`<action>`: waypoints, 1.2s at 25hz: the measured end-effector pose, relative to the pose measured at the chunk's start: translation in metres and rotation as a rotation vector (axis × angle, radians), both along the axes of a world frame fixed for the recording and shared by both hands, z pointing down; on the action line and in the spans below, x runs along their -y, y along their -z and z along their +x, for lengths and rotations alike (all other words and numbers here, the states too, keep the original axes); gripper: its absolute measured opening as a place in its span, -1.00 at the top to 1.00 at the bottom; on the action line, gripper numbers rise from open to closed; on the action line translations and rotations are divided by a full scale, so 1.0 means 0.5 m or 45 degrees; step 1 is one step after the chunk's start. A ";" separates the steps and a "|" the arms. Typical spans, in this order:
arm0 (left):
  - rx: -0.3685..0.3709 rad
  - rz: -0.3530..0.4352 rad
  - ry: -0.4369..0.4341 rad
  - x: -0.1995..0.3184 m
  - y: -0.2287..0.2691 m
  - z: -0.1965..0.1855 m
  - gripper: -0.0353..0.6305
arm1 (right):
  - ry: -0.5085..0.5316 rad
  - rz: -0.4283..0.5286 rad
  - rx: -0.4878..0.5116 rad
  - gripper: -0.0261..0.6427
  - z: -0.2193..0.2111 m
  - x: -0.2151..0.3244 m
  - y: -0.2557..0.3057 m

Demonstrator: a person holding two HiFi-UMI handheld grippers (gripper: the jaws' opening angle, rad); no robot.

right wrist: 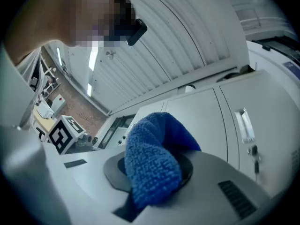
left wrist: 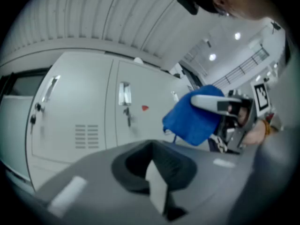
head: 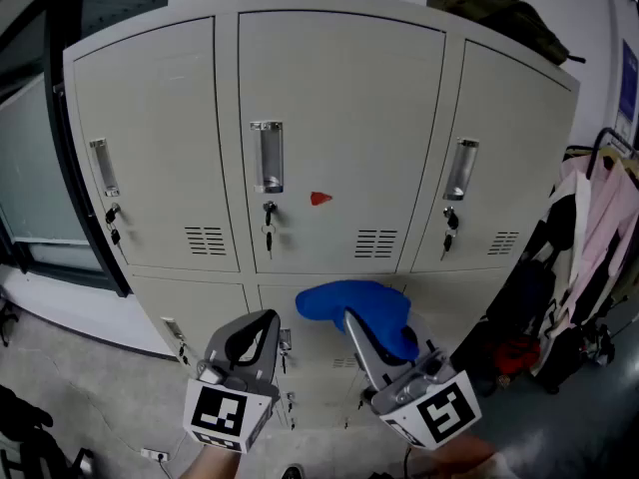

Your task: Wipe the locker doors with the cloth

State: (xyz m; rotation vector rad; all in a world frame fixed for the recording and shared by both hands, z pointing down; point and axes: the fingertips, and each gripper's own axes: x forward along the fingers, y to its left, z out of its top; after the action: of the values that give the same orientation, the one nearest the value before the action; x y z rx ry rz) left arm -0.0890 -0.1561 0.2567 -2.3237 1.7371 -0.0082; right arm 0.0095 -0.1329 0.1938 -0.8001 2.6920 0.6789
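1. Right claw: pressed together on the blue terry cloth. In the right gripper view the cloth fills the gap between the jaws and bulges out over their tips.

2. Cloth position: I see it held up in front of the light grey metal locker bank, at the top of the lower middle door, just under the vent slots of the upper middle door. I cannot tell whether it touches the door.

3. Left claw: jaws pressed together with nothing between them. It is just left of the cloth and apart from it, also pointing at the lower row.

4. Upper middle door: a small red triangular mark sits right of the handle (keys hang from the lock below it).

5. Surroundings: a dark olive bag lies on the locker top at right; pale hanging garments are beside the bank.
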 end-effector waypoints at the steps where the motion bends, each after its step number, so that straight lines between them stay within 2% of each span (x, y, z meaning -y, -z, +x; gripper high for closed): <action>1: -0.003 0.029 -0.009 0.006 0.037 -0.017 0.88 | -0.010 0.071 -0.012 0.85 -0.023 0.008 0.044; 5: -0.001 0.172 -0.035 0.018 0.198 -0.086 0.88 | -0.087 0.341 -0.075 0.85 -0.112 0.040 0.217; 7: 0.007 0.246 -0.051 0.028 0.278 -0.120 0.88 | -0.125 0.489 -0.060 0.85 -0.150 0.047 0.313; 9: 0.010 0.302 -0.053 0.042 0.352 -0.145 0.88 | -0.165 0.570 -0.049 0.85 -0.180 0.061 0.389; 14: 0.082 0.387 0.015 0.075 0.495 -0.164 0.88 | -0.241 0.622 -0.045 0.85 -0.222 0.100 0.509; 18: 0.092 0.393 0.042 0.099 0.544 -0.167 0.88 | -0.294 0.661 -0.062 0.85 -0.257 0.121 0.573; 20: 0.091 0.385 0.057 0.109 0.548 -0.172 0.88 | -0.349 0.661 -0.084 0.85 -0.271 0.140 0.592; 24: 0.091 0.350 0.061 0.120 0.526 -0.178 0.88 | -0.406 0.576 -0.172 0.85 -0.300 0.190 0.574; 30: 0.099 0.322 0.043 0.134 0.489 -0.174 0.88 | -0.426 0.632 -0.247 0.85 -0.312 0.193 0.496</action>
State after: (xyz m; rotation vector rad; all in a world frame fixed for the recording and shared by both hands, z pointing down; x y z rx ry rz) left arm -0.1759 -0.2232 0.0124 -2.0855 1.6355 0.1076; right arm -0.1463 -0.2296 -0.0544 -1.0907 2.3872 1.4959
